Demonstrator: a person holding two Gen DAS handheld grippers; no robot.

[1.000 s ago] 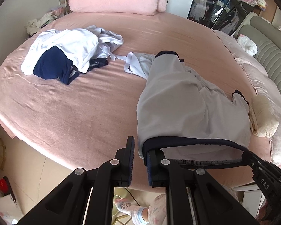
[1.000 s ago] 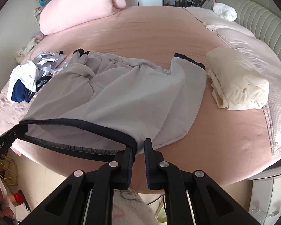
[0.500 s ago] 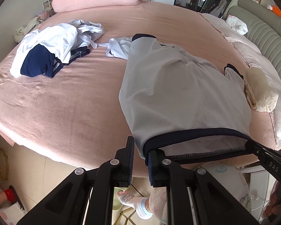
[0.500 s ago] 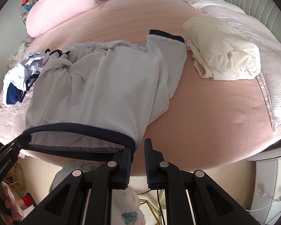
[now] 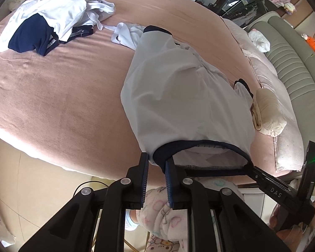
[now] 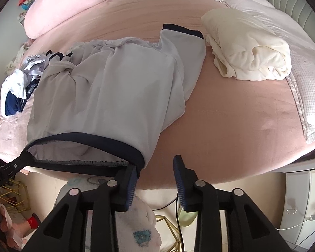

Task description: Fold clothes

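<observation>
Grey shorts point(image 5: 184, 96) with a navy waistband point(image 5: 199, 142) lie spread on the pink bed point(image 5: 52, 105), legs pointing away and the waistband at the near edge. My left gripper point(image 5: 157, 168) is opening. The waistband's left corner is still between its fingertips, leaning on the right finger. My right gripper point(image 6: 155, 168) is also opening, with a wide gap. The waistband's right corner point(image 6: 139, 159) only touches its left finger point(image 6: 131, 176). Each view shows the other gripper's tip at the far end of the waistband point(image 6: 90, 138).
A heap of white and navy clothes point(image 5: 42, 21) lies at the far left of the bed. A folded cream bundle point(image 6: 247, 48) sits right of the shorts, beside a quilted cover point(image 6: 304, 84). A pink pillow point(image 6: 63, 6) is at the back. A person's pyjama legs point(image 5: 161, 210) stand below the bed edge.
Both pairs of jaws have spread, the right far more, letting the waistband corner slip free. Both views tipped downward, and the shorts now lie flatter, nearer the bed's edge.
</observation>
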